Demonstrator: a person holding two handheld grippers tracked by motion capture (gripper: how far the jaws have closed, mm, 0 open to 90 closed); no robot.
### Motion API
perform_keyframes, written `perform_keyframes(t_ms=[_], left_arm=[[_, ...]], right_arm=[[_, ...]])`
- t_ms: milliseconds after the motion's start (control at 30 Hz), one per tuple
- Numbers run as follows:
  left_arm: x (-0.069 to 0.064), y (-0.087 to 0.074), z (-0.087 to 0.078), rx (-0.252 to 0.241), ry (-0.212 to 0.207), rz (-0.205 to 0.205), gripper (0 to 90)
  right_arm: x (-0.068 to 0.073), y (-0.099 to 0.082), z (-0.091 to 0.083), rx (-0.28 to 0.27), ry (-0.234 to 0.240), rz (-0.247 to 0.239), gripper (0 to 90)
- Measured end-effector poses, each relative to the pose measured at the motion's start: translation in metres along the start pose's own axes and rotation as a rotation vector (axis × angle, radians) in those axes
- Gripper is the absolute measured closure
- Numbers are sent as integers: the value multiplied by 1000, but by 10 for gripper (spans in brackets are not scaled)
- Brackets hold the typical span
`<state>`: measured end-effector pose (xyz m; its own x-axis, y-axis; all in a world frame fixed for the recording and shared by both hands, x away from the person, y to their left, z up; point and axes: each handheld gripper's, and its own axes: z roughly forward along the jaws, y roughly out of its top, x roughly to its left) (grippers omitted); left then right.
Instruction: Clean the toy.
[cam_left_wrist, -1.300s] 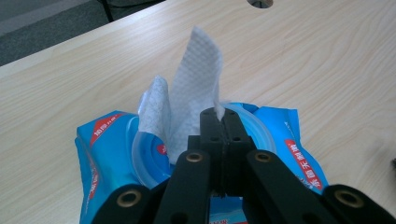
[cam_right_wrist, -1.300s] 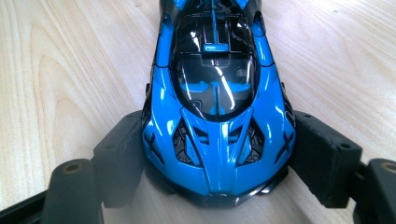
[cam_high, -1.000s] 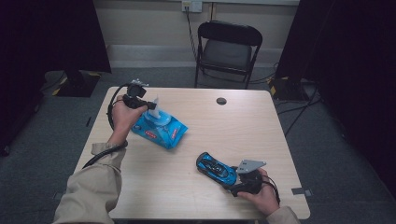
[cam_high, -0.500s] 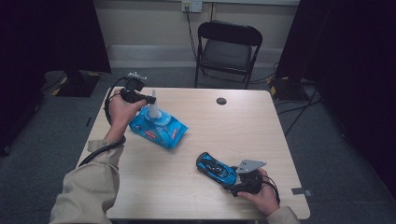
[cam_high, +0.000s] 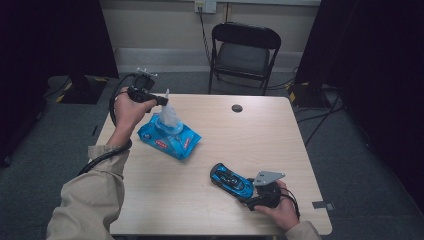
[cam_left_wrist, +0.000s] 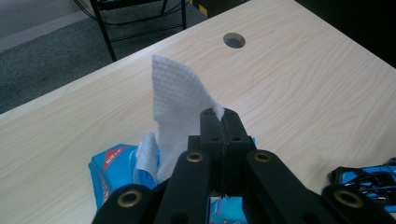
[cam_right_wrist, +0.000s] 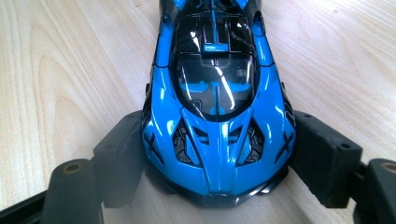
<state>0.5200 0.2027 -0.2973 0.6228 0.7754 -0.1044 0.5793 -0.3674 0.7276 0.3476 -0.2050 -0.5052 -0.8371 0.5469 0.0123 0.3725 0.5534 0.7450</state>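
Left gripper (cam_high: 161, 100), held in the person's left hand (cam_high: 128, 111) above the far-left part of the table (cam_high: 280, 145), has its two black jaws pressed flat together on a white wipe (cam_left_wrist: 177, 100); in the left gripper view the sheet is pinched at its lower right edge just under the jaw tips and stands up from them in a tall, textured flap with its top corner pointing away; in the high view the same wipe (cam_high: 168, 114) runs from the jaws down into the top opening of a blue wipes pack (cam_high: 169, 137), so the sheet is partly drawn out and its lower end is inside the pack; the pack lies flat on the wood, set at a slant, directly beneath the raised gripper and well apart from the toy car; right gripper (cam_high: 254, 196), in the person's right hand (cam_high: 281, 210) at the near-right part of the table, is clamped on the tail end of a blue toy car (cam_high: 231, 180); in the right gripper view its pads press against both flanks of the car (cam_right_wrist: 217, 112) and the car's wheels rest on the tabletop, nose pointing away from the jaws; a round cable hole (cam_high: 237, 108) sits in the far middle of the table, and a black folding chair (cam_high: 243, 55) stands just beyond the far edge.
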Motion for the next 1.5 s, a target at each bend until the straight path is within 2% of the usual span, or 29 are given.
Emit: perform_keyframes(t_ms=[100, 367, 733, 967, 1200, 1400, 1500], left_arm=[[-4, 5, -5, 15, 21, 29, 900], [-17, 17, -18, 10, 9, 65, 900], [-40, 35, -36, -7, -33, 88, 900], [-54, 40, -48, -21, -80, 108, 900], [-66, 30, -49, -23, -116, 117, 900], [-77, 15, -43, 8, -134, 137, 900], [-83, 10, -42, 9, -149, 134, 900]], right_arm=[[0, 0, 0, 0, 0, 0, 244], [0, 0, 0, 0, 0, -1, 244], [0, 0, 0, 2, 0, -1, 244], [0, 0, 0, 2, 0, 0, 244], [0, 0, 0, 3, 1, 0, 244], [0, 0, 0, 2, 2, 1, 244], [0, 0, 0, 2, 2, -1, 244]])
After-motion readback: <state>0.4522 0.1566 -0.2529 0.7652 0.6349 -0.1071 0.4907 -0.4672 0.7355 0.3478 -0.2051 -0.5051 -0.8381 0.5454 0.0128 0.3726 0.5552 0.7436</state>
